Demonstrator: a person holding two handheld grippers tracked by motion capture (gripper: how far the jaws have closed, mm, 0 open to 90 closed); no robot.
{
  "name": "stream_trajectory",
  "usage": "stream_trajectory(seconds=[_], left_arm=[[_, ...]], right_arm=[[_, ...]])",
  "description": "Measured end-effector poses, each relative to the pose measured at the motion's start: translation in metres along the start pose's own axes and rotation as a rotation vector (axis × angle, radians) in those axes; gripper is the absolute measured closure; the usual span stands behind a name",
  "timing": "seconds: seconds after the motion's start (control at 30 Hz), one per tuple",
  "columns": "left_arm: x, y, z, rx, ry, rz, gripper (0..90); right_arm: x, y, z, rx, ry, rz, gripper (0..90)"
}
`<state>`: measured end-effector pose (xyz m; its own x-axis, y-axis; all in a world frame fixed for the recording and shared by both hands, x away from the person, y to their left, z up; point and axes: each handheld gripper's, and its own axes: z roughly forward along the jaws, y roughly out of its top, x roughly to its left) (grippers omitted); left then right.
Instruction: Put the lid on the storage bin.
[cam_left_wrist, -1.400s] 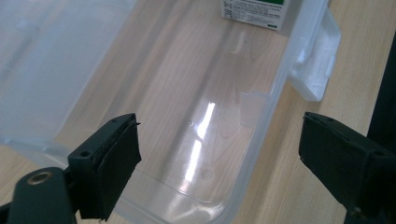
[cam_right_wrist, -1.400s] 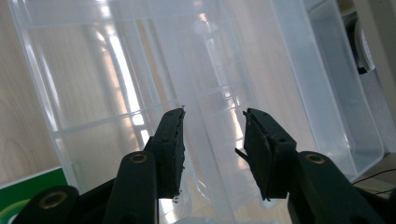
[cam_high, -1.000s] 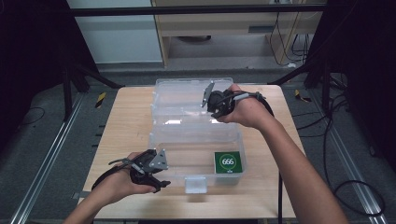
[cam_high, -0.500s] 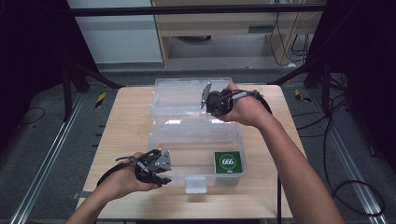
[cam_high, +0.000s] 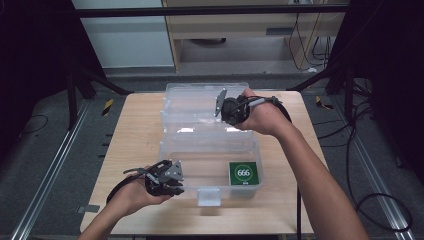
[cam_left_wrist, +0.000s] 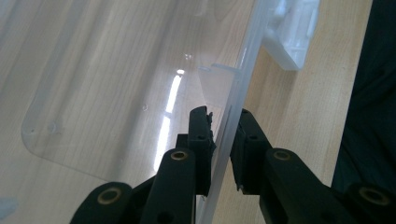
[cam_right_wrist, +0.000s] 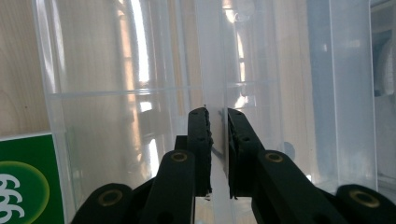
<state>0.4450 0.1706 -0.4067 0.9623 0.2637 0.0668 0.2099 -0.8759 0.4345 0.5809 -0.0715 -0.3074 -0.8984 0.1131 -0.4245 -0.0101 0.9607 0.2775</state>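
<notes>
High view: a clear plastic storage box (cam_high: 210, 167) lies open on the table (cam_high: 135, 130).
Left claw (cam_high: 176, 183): clamped on the front wall, apparently steadying the box.
Right claw (cam_high: 220, 104): nearly closed astride the raised lid (cam_high: 195, 102) edge; actual grip cannot be told.

The right gripper (cam_high: 223, 106) has shifted slightly toward the table's far edge.

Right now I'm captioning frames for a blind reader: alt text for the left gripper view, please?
Two black fingers straddle the thin clear wall of a plastic box, one on each side. A white latch sits further along the rim, over a wooden table.
</notes>
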Motion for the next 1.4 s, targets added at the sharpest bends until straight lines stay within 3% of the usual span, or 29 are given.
stream_trajectory(seconds=[0.2, 0.53, 0.87, 1.07, 1.4], left_arm=[[-0.002, 0.001, 0.001, -0.009, 0.03, 0.02, 79.0], [-0.004, -0.001, 0.002, -0.022, 0.046, -0.004, 78.5], [-0.005, 0.0, 0.003, -0.023, 0.052, -0.015, 78.2], [-0.006, 0.0, 0.004, -0.03, 0.06, -0.019, 77.7], [-0.006, 0.001, 0.006, -0.039, 0.064, -0.02, 78.0]], right_arm=[[-0.002, 0.001, 0.001, 0.003, 0.002, 0.006, 82.2], [0.005, 0.002, -0.007, -0.022, 0.007, 0.007, 86.2], [0.022, 0.0, -0.021, -0.08, -0.009, -0.007, 86.5], [0.028, 0.001, -0.026, -0.081, -0.01, -0.016, 86.7], [0.02, 0.0, -0.021, -0.091, -0.009, 0.009, 85.9]])
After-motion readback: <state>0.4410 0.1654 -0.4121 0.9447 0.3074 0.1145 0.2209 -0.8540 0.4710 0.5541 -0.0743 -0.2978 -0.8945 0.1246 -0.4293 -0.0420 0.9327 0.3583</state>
